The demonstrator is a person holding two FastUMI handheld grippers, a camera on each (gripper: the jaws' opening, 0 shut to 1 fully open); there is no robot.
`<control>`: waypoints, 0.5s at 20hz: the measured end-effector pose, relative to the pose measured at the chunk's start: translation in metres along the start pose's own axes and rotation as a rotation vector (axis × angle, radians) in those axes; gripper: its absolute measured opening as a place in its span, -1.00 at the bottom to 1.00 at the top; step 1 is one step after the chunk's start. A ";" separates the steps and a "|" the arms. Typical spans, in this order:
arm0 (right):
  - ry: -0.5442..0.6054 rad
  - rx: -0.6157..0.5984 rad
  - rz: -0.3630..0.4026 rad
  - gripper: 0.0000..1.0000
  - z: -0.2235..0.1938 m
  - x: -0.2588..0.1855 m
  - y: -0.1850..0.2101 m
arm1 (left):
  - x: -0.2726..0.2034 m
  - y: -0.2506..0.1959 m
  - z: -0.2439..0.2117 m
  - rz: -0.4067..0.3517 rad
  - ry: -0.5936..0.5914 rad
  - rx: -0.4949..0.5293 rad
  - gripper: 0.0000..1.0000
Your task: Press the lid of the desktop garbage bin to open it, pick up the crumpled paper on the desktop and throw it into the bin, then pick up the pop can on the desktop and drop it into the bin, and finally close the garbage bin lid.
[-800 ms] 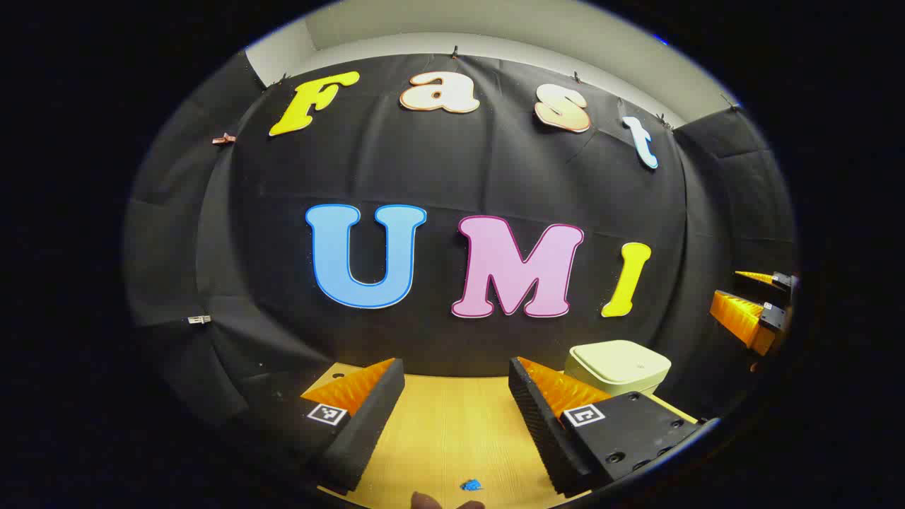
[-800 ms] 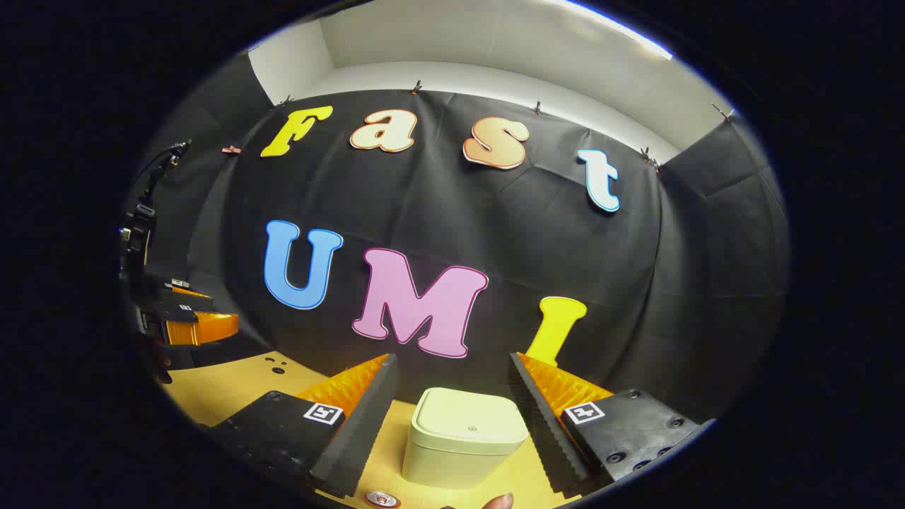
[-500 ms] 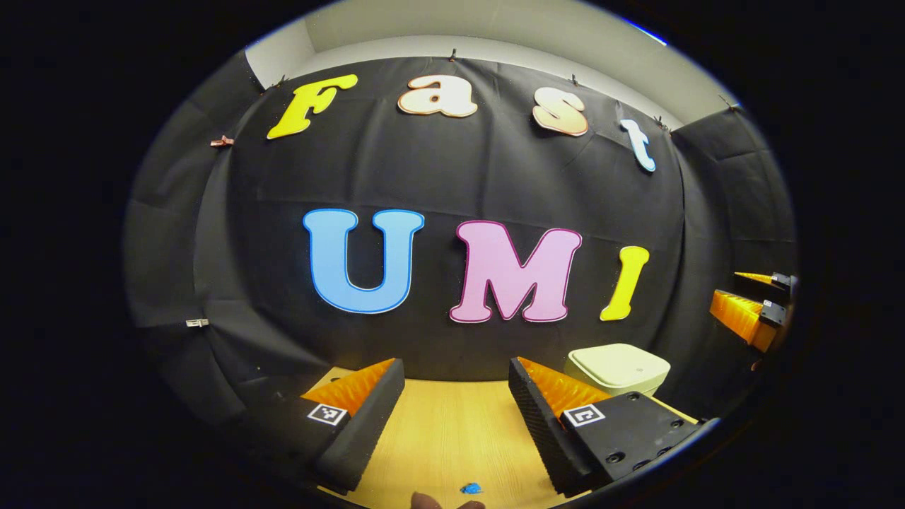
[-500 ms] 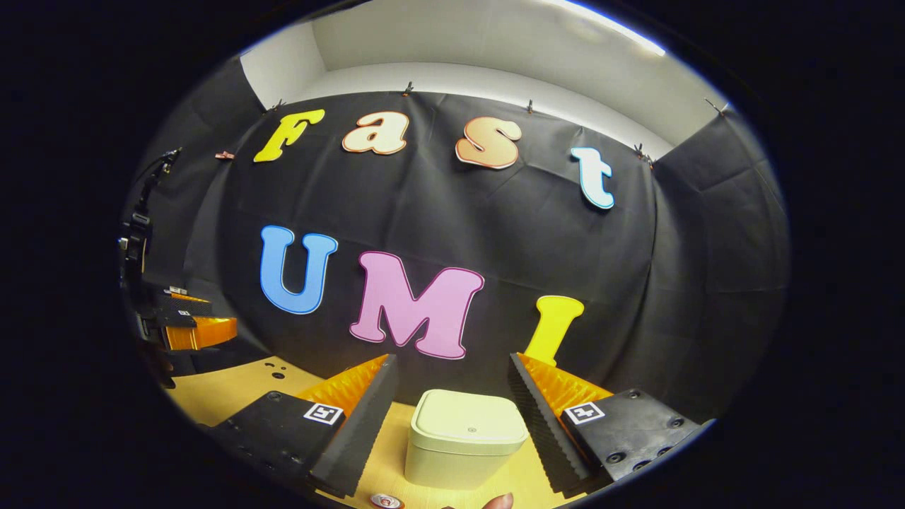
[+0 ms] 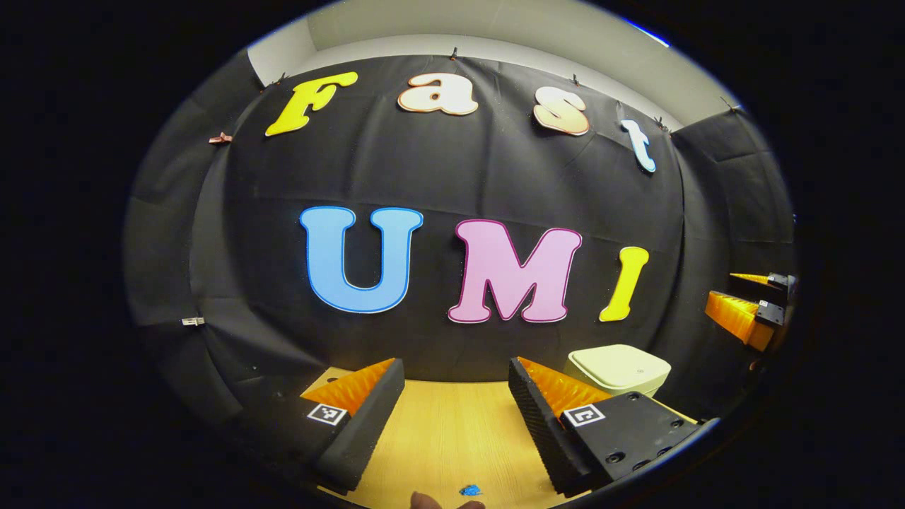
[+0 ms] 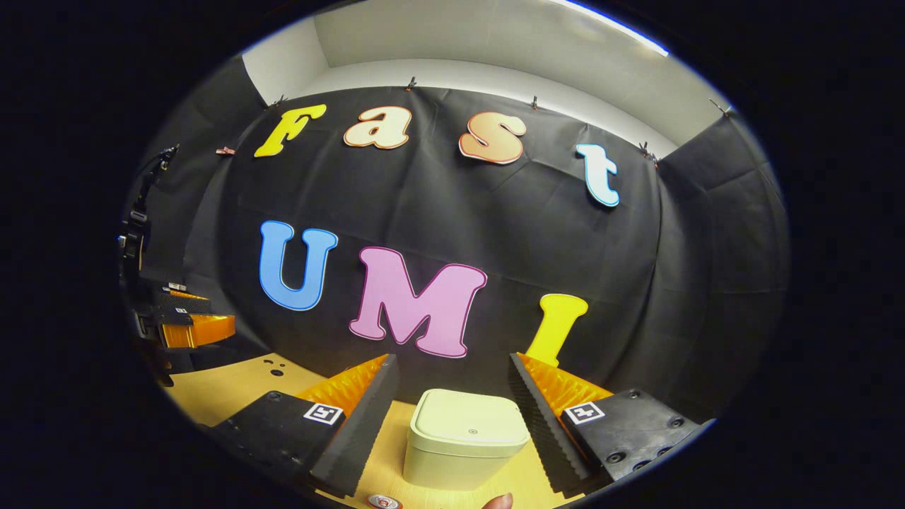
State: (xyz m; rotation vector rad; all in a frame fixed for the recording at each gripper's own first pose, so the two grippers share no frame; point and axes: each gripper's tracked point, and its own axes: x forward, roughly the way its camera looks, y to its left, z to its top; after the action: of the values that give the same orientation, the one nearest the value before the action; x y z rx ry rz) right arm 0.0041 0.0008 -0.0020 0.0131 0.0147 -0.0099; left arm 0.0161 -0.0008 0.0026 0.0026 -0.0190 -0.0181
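Hovering as before, both grippers' jaws wide and empty, right gripper framing the lidded bin.

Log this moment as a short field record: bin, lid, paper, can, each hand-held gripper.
bin: pale desktop garbage bin on the wooden desktop
lid: closed
paper: small blue scrap at the bottom edge of the left gripper view, likely the crumpled paper
can: top of pop can near the bin
left hand-held gripper: open, empty
right hand-held gripper: open, empty, bin ahead between its fingers
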 end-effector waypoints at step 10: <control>0.104 0.109 0.136 -0.89 -0.014 -0.008 0.032 | 0.001 -0.004 -0.005 -0.007 -0.004 -0.005 0.91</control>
State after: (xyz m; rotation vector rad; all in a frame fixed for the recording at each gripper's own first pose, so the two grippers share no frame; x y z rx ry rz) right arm -0.0038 0.0328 -0.0158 0.1237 0.1175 0.1264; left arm 0.0172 -0.0045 -0.0023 -0.0019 -0.0230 -0.0252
